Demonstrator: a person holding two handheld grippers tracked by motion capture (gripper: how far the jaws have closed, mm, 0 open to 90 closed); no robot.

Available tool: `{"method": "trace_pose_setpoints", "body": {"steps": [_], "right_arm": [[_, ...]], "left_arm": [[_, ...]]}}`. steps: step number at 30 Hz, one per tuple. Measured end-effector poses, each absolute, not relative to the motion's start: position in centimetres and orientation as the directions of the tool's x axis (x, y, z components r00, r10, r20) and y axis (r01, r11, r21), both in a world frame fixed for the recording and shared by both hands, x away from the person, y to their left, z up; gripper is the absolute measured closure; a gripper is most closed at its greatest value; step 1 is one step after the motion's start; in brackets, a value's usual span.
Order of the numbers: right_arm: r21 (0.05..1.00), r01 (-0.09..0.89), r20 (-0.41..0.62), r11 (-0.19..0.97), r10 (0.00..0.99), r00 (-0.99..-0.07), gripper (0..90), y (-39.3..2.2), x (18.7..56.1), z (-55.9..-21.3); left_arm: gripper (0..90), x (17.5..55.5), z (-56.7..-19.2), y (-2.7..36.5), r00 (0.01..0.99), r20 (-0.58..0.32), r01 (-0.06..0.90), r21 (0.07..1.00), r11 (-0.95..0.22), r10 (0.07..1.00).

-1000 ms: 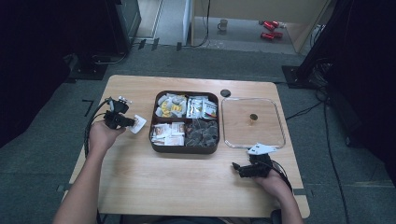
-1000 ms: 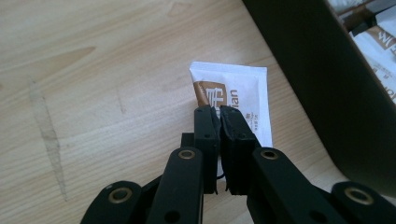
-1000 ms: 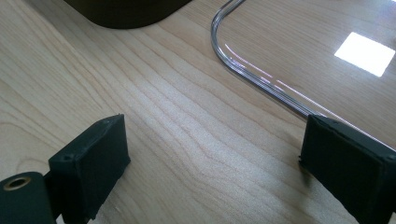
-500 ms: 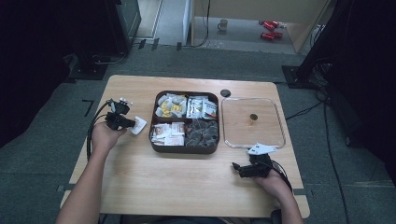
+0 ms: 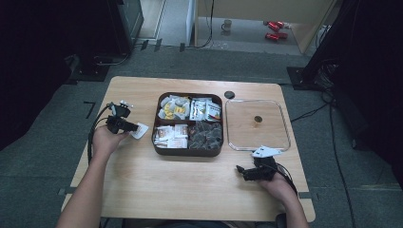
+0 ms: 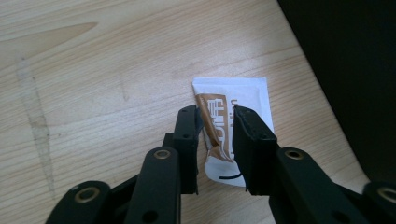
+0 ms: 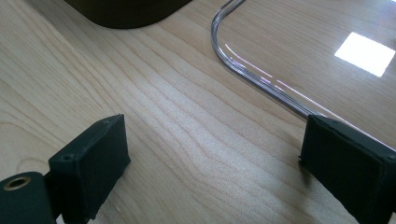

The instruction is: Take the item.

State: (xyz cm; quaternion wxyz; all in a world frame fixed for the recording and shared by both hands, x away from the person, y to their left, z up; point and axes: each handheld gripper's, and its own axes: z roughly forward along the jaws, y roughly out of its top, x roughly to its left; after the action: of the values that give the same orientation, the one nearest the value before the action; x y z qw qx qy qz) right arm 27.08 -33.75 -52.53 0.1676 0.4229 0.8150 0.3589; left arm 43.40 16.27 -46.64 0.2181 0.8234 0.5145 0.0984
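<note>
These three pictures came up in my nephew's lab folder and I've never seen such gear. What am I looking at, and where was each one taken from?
A person sits at a wooden table with hand-held tongs in each hand; there is no robot arm. The wide picture comes from a fixed camera above. The two close-ups come from small cameras riding on the tongs, looking along their black jaws.

On the table sits a brown tray with four compartments of small packets, and beside it a clear lid lying flat.

The left tongs are shut on a white and brown packet, just left of the tray. The right tongs are open with nothing in them, near the lid's corner.
</note>
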Motion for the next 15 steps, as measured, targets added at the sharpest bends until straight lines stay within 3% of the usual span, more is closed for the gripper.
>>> {"method": "trace_pose_setpoints", "body": {"steps": [8, 15], "right_arm": [[0.727, 0.569, 0.03, 0.385, 0.81, -0.586, 7.7, -33.8, 27.1, -52.5], [0.727, 0.569, 0.03, 0.385, 0.809, -0.587, 7.6, -33.8, 27.1, -52.5]], "left_arm": [[59.1, 42.1, -45.7, 17.2, 0.427, -0.051, 0.784, 0.519, -0.341, 0.903], [55.4, 40.6, -45.3, 17.9, 0.422, -0.057, 0.761, 0.565, -0.319, 0.905]]}}
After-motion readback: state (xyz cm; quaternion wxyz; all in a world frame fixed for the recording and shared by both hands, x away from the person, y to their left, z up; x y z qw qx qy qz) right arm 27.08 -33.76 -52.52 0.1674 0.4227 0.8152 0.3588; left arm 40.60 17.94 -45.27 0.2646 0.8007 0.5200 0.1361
